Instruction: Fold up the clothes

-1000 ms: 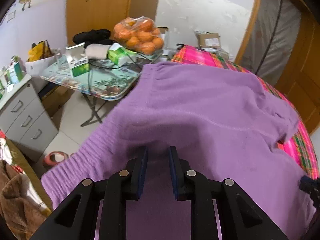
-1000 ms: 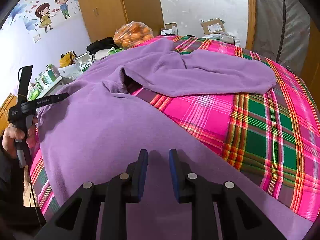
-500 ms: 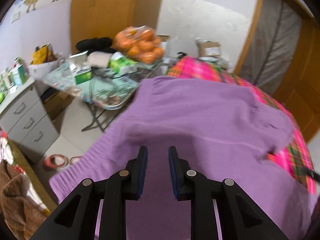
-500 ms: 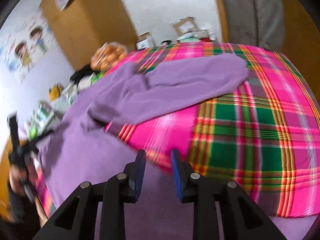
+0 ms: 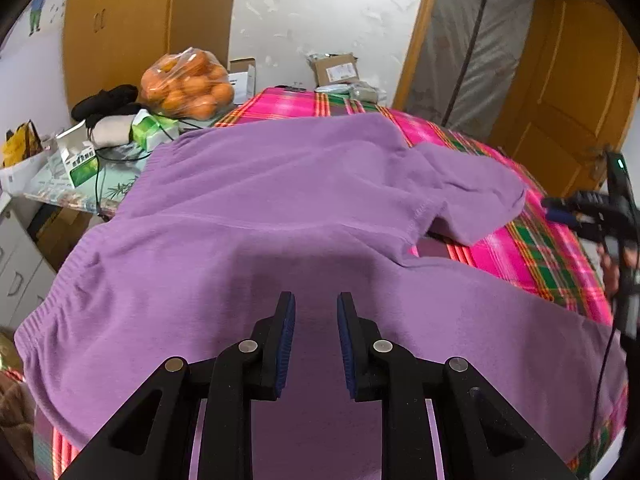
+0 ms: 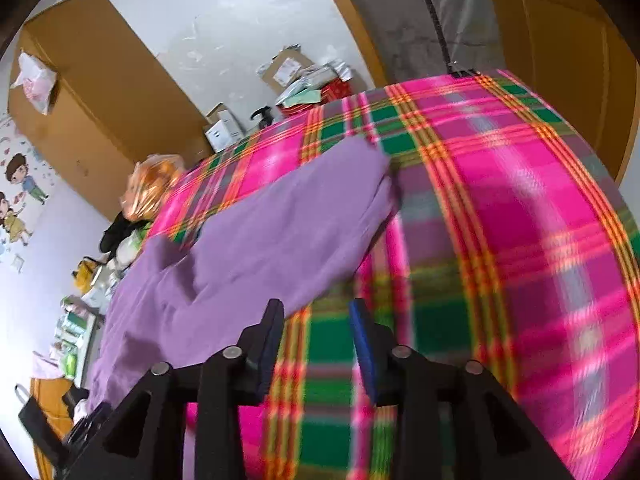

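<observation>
A purple sweater (image 5: 280, 208) lies spread on the pink and green plaid bed cover (image 5: 532, 248). One sleeve (image 5: 472, 196) lies folded across to the right. My left gripper (image 5: 313, 308) is open and empty, just above the sweater's body. My right gripper (image 6: 316, 312) is open and empty, over the plaid cover (image 6: 500, 240) beside the sleeve (image 6: 288, 224). The right gripper also shows in the left wrist view (image 5: 592, 212) at the far right edge of the bed.
A small table (image 5: 80, 184) with boxes and a bag of oranges (image 5: 186, 86) stands left of the bed. White drawers (image 5: 16, 264) stand at the near left. Cardboard boxes (image 5: 336, 70) lie beyond the bed. A wooden door (image 5: 568, 92) is at the right.
My right gripper has left the sweater's body and swung right, over the plaid cover by the sleeve. My left gripper has shifted right a little; its jaws have stayed open.
</observation>
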